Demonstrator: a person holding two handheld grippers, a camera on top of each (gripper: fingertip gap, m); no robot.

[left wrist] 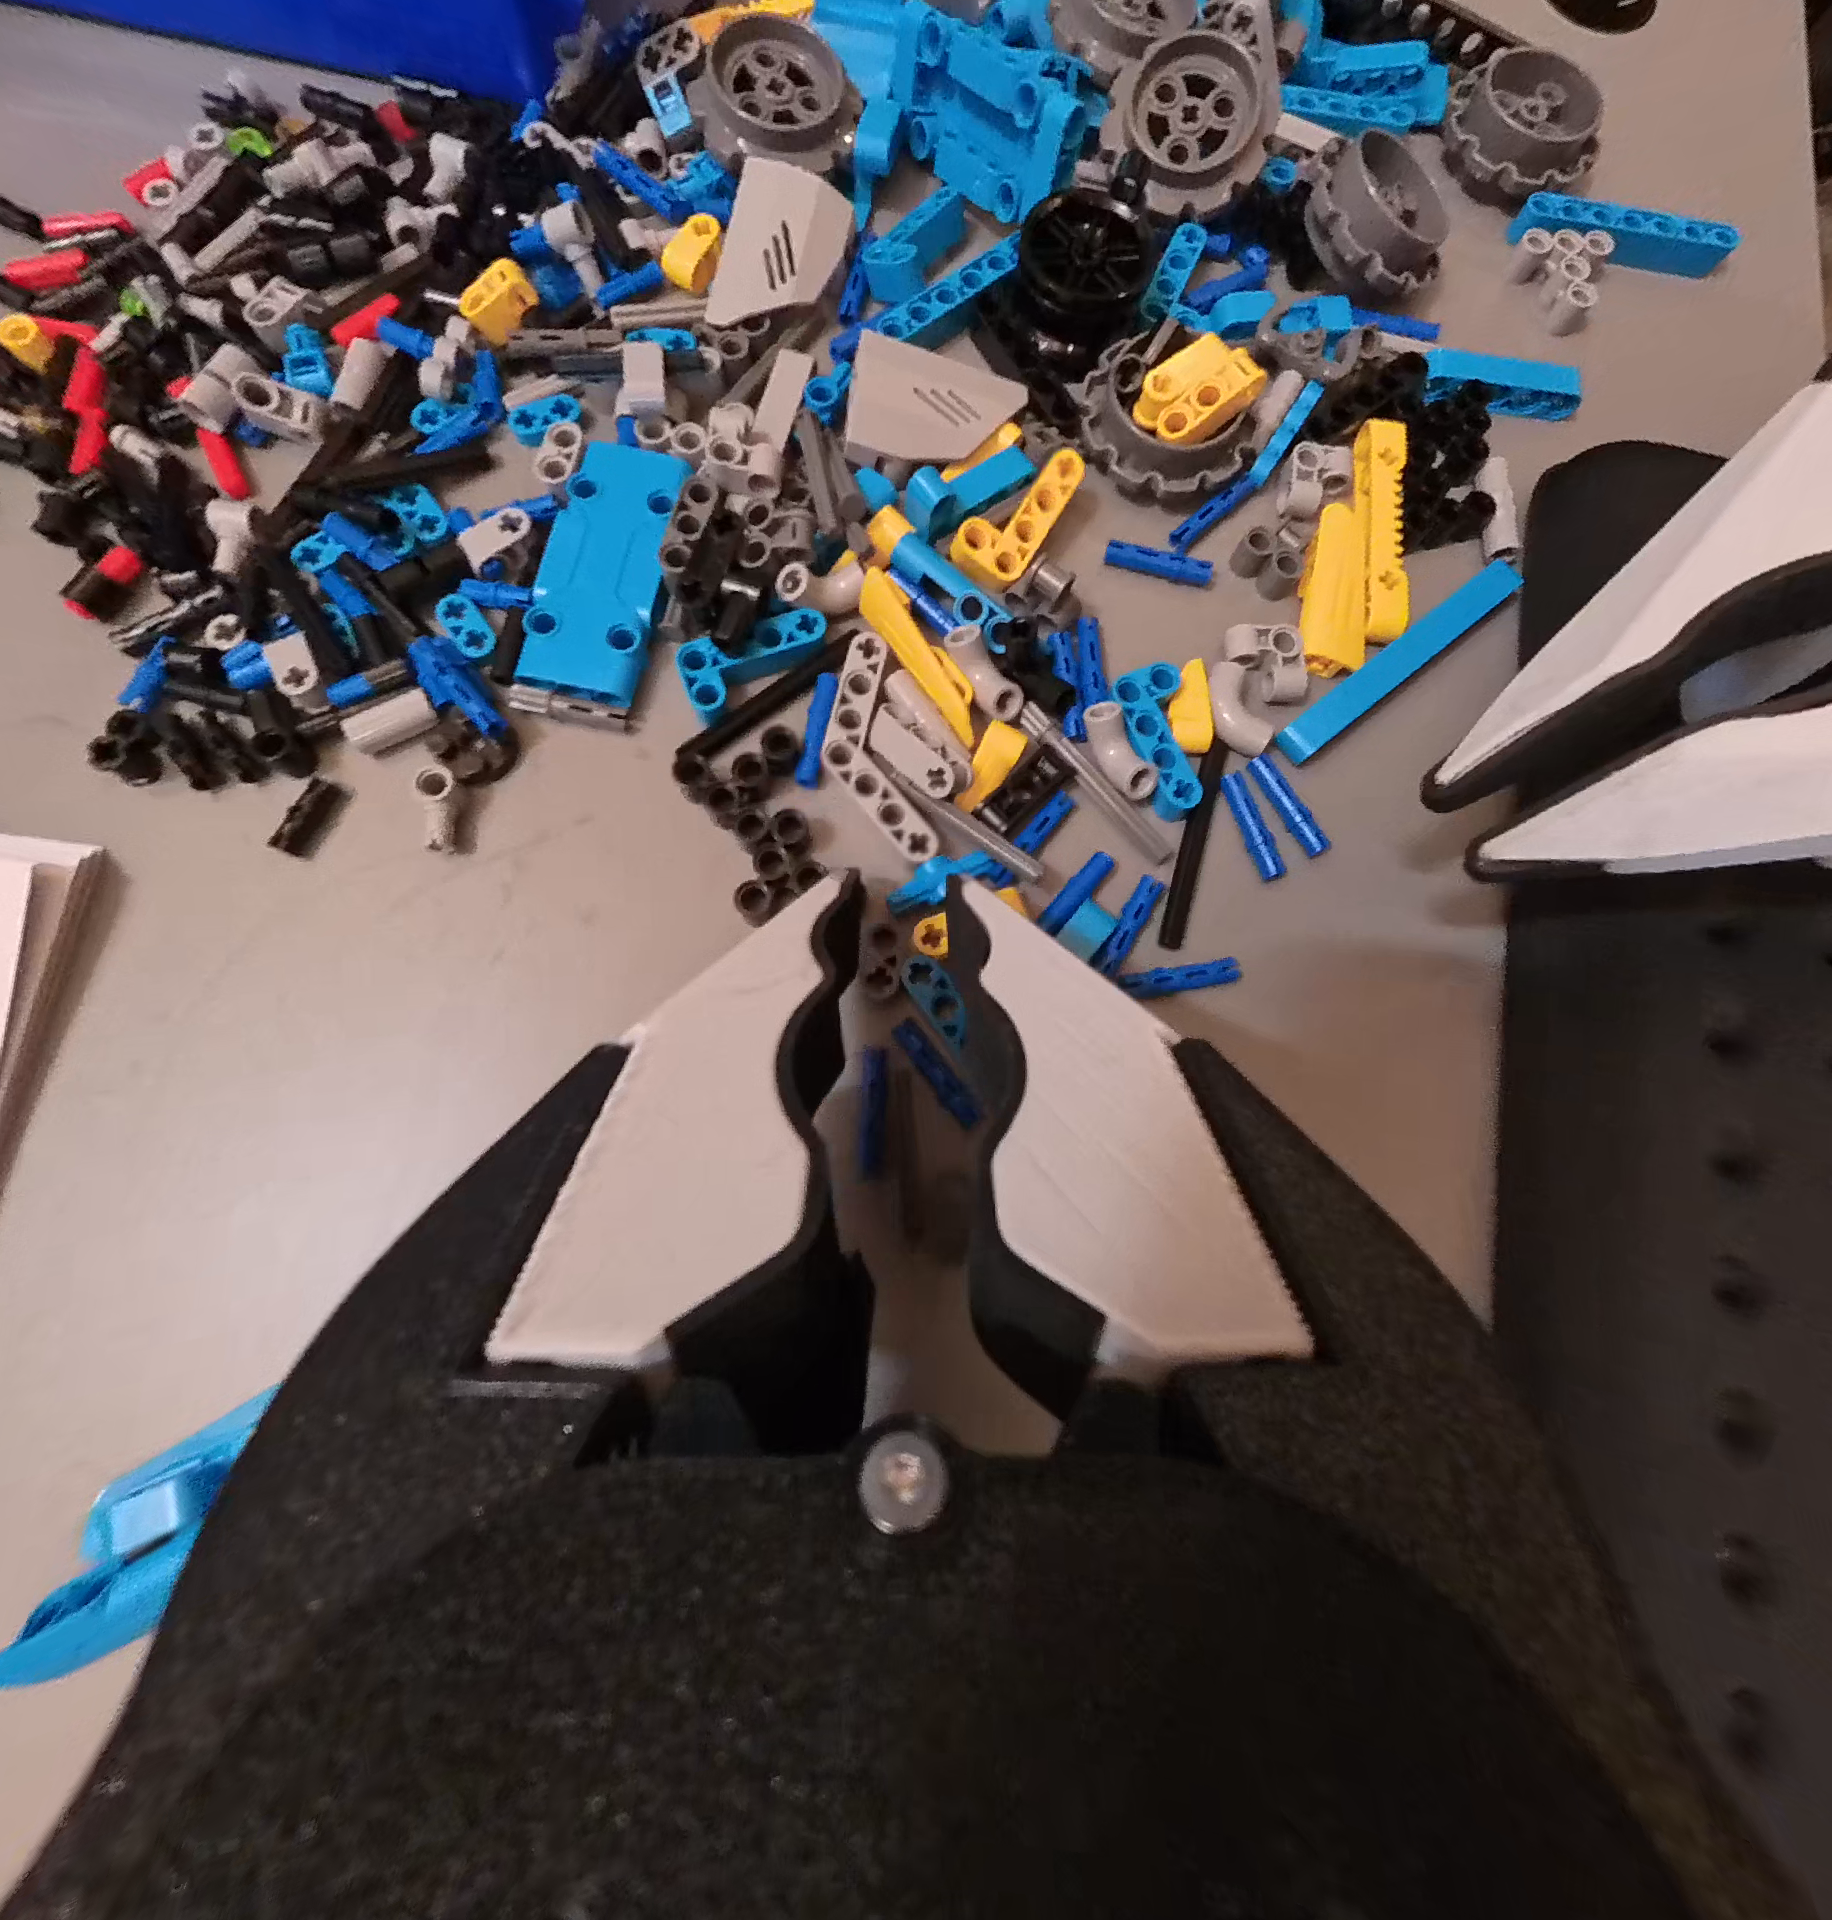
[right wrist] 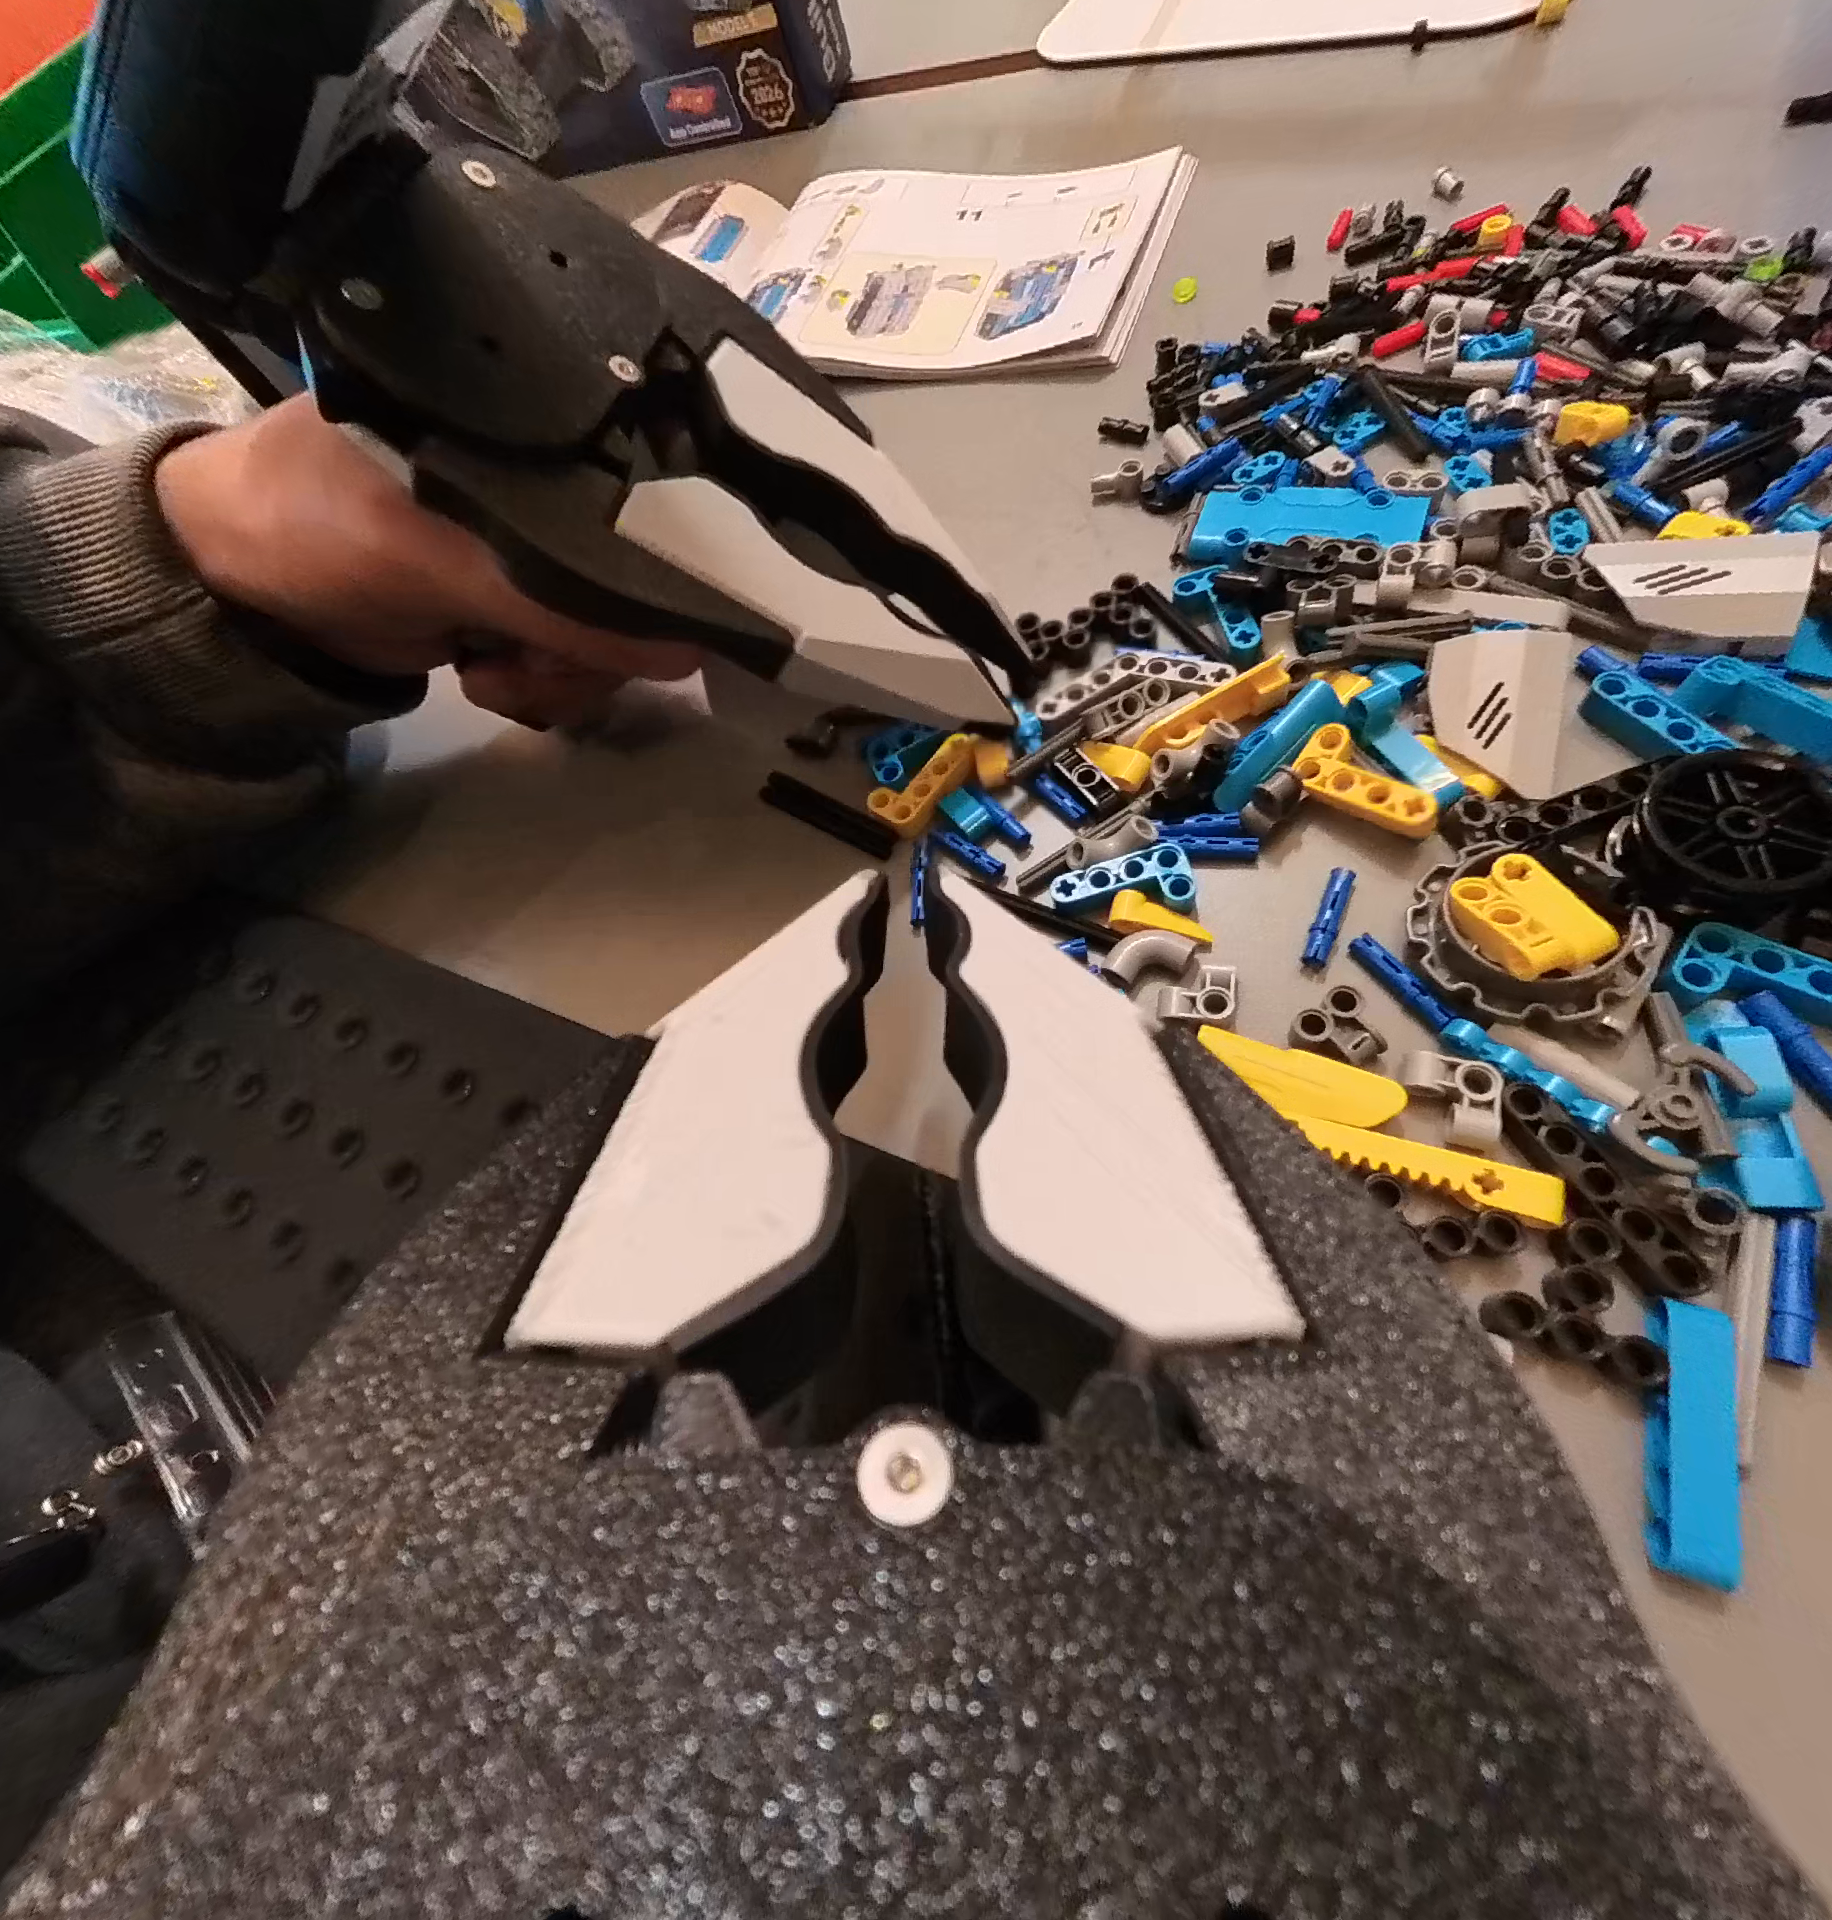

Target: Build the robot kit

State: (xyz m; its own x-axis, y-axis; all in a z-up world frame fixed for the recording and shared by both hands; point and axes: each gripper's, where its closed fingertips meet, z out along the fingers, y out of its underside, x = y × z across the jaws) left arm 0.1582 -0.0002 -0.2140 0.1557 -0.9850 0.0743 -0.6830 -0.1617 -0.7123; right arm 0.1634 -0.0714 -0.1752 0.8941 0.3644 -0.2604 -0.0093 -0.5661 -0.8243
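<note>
A big pile of loose building-set parts (left wrist: 891,468) covers the grey table (left wrist: 268,1039): blue and yellow beams, grey wheels, black and red pins. My left gripper (left wrist: 901,894) is lowered at the pile's near edge, its jaws a narrow gap apart. A small grey connector (left wrist: 876,956), a yellow piece and a blue beam (left wrist: 938,987) lie on the table between the fingers. The right wrist view shows its tips (right wrist: 1016,701) touching the pile (right wrist: 1514,727). My right gripper (right wrist: 907,888) hovers beside the pile, narrowly open and empty, with a blue pin (right wrist: 920,883) beyond its tips.
An open instruction booklet (right wrist: 953,260) lies behind the left gripper, with a printed box (right wrist: 746,73) beyond it. A black perforated plate (right wrist: 268,1091) sits at the table's near edge. A person's hand (right wrist: 351,551) holds the left gripper. A green crate (right wrist: 18,208) stands far left. Left tips to right tips: about 9 cm.
</note>
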